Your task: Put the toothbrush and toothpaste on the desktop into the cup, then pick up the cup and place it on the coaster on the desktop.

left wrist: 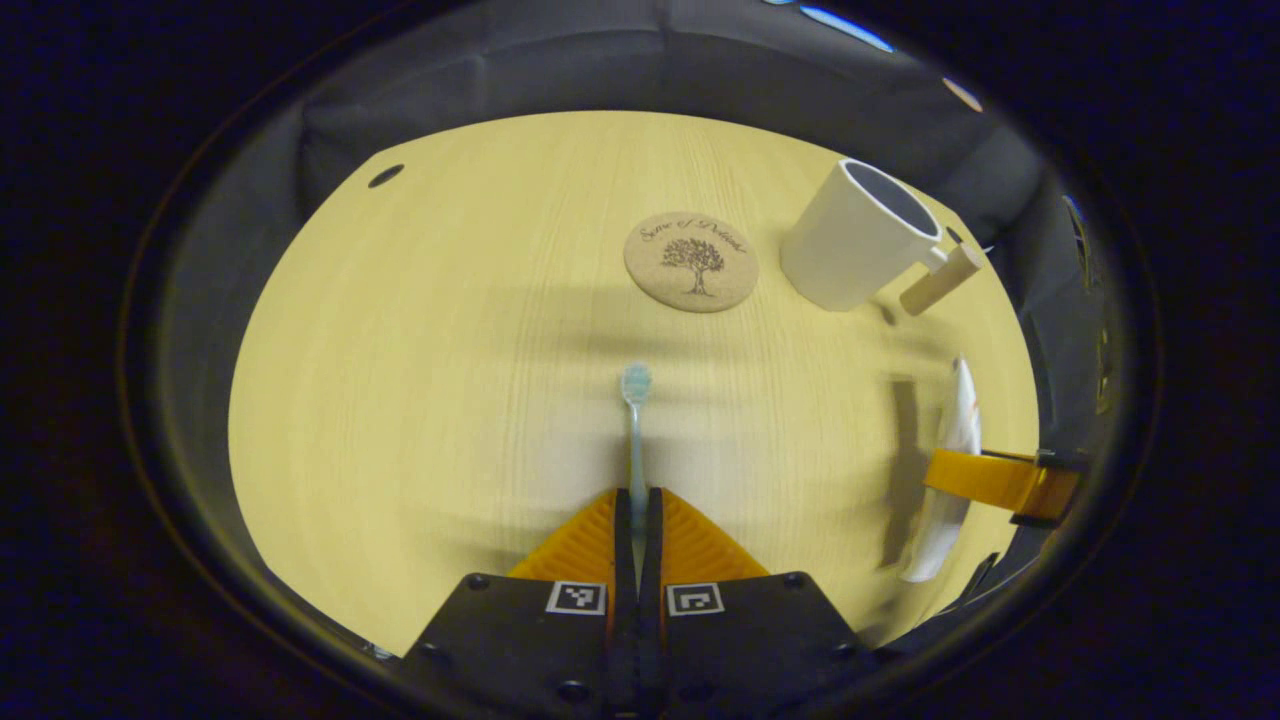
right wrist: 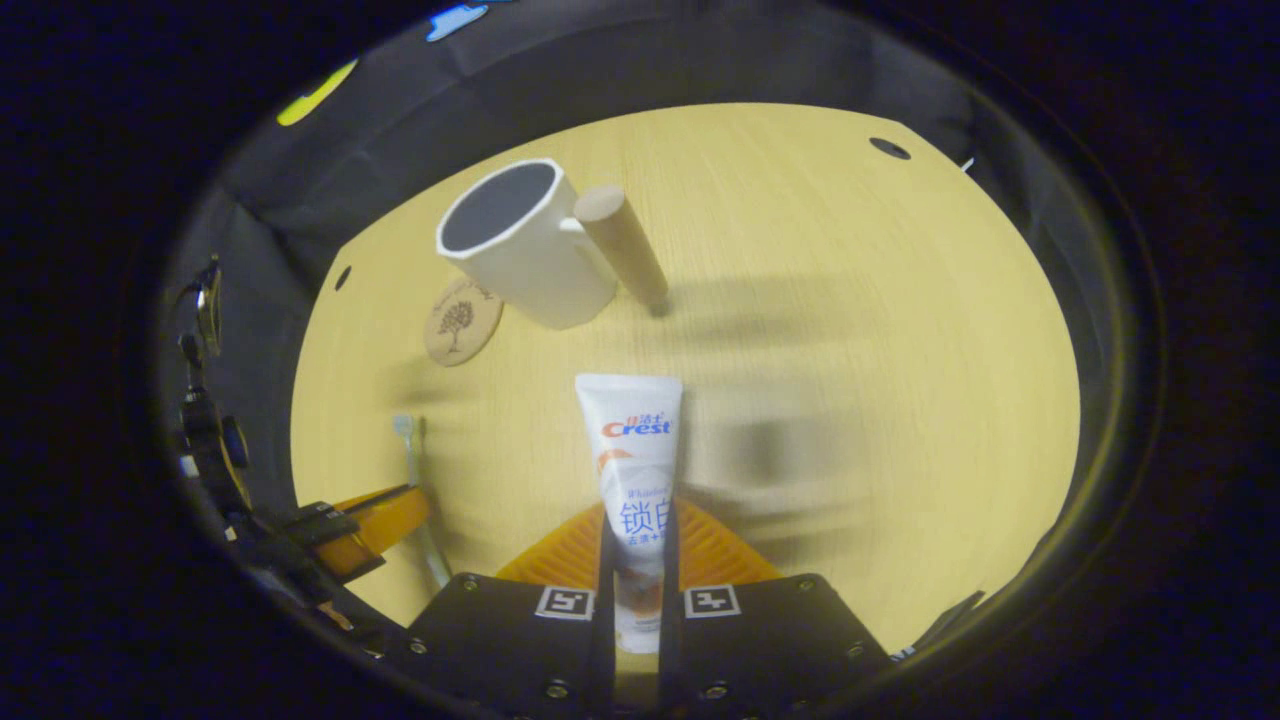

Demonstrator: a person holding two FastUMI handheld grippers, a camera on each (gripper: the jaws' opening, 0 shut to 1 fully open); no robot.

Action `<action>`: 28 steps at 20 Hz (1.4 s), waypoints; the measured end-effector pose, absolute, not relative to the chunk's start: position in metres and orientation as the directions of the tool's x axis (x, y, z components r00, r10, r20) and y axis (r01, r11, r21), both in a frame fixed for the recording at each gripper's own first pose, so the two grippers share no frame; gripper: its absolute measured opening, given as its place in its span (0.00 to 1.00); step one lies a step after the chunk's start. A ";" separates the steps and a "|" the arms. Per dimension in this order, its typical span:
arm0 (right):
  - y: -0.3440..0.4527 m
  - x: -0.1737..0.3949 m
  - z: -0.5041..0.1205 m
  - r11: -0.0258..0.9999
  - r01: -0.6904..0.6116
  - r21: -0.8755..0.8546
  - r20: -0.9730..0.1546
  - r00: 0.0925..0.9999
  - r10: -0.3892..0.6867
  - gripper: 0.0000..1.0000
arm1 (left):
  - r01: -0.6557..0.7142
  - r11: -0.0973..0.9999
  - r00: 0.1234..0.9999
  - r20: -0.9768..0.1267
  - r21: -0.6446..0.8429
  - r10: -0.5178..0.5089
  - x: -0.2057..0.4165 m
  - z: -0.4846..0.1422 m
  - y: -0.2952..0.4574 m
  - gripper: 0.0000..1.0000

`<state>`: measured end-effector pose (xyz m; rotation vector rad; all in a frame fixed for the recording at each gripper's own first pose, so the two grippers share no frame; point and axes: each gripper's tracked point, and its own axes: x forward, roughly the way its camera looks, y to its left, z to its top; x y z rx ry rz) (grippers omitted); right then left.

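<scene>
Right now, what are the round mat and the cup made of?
The coaster looks like cork: tan, speckled and matte, with a dark tree printed on it. The cup looks like glazed ceramic or maybe hard plastic: smooth, plain white, thick rim. Its handle looks like bare light wood, a plain round peg.
</scene>
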<state>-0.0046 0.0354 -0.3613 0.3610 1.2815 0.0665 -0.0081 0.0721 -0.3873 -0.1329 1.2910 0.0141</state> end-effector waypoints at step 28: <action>-0.008 0.156 -0.210 0.905 -0.068 0.420 -0.539 0.783 0.309 0.17 | -0.133 0.977 0.629 -0.776 -0.167 -0.047 0.018 -0.241 0.096 0.08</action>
